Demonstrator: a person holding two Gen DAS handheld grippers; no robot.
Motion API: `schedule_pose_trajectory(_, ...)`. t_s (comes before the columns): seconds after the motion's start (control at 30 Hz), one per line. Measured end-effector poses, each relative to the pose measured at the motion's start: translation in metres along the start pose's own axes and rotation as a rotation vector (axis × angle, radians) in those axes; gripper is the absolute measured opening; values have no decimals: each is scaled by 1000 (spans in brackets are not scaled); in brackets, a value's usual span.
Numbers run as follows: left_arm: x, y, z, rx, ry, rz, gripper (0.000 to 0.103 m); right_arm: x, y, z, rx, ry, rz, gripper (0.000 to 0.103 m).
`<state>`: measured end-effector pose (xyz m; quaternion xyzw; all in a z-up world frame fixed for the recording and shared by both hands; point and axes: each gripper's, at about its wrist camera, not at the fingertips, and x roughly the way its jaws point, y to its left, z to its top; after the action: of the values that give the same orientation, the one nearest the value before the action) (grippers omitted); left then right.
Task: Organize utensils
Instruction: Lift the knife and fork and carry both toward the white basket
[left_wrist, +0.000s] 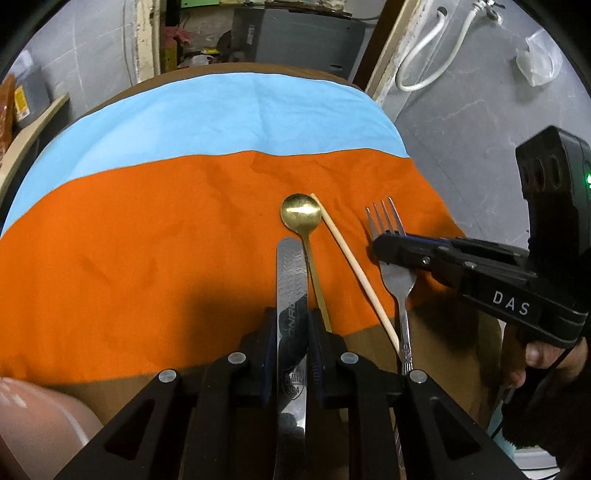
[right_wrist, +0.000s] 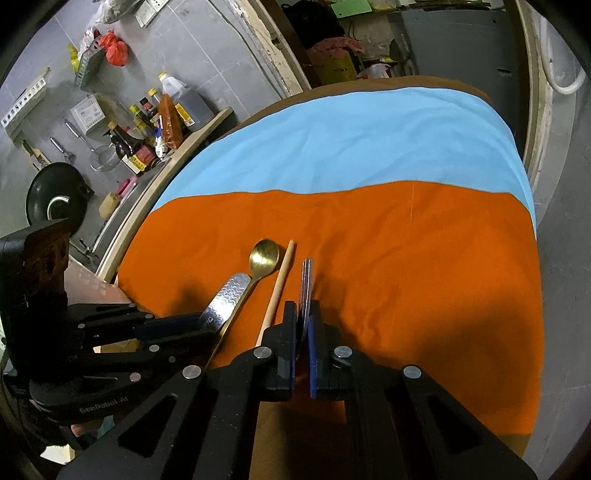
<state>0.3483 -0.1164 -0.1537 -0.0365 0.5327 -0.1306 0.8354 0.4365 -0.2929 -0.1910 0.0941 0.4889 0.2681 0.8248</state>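
The near end of the steel knife (left_wrist: 291, 288) runs under the left gripper (left_wrist: 291, 354) and out of the left wrist view, so its handle is cut off; only part of the lettering on the blade shows, roughly "ONAB", with a stamped badge reading "304" nearer the camera. That gripper's two fingers are pressed against the flat blade from either side, pinching it. In the right wrist view the fork (right_wrist: 306, 288) is seen edge-on as a thin sliver, its tines hard to make out, while the right gripper (right_wrist: 303, 332) has its fingers closed on the fork's neck. From the left wrist view the fork's four tines point to the far side and the right gripper carries the letters "DAS". The left gripper's body reads "SenRobot AI" in the right wrist view.

Four utensils, one of each, lie side by side on the orange cloth (left_wrist: 147, 240): from left to right knife, gold spoon (left_wrist: 301, 216), one wooden chopstick (left_wrist: 351, 266), fork. The spoon's handle touches the knife's right edge. A blue cloth (left_wrist: 221, 118) covers the far part of the table
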Motion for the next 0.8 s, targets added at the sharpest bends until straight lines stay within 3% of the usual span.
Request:
schedule_pose_trajectory(0.5, -25, -12, -44, -18, -7, 29, 15, -22, 9, -31, 29, -39, -48, 5)
schedule_pose_trajectory(0.8, -55, -15, -70, 4, -170, 44, 15, -62, 32, -48, 16, -160, -96, 3)
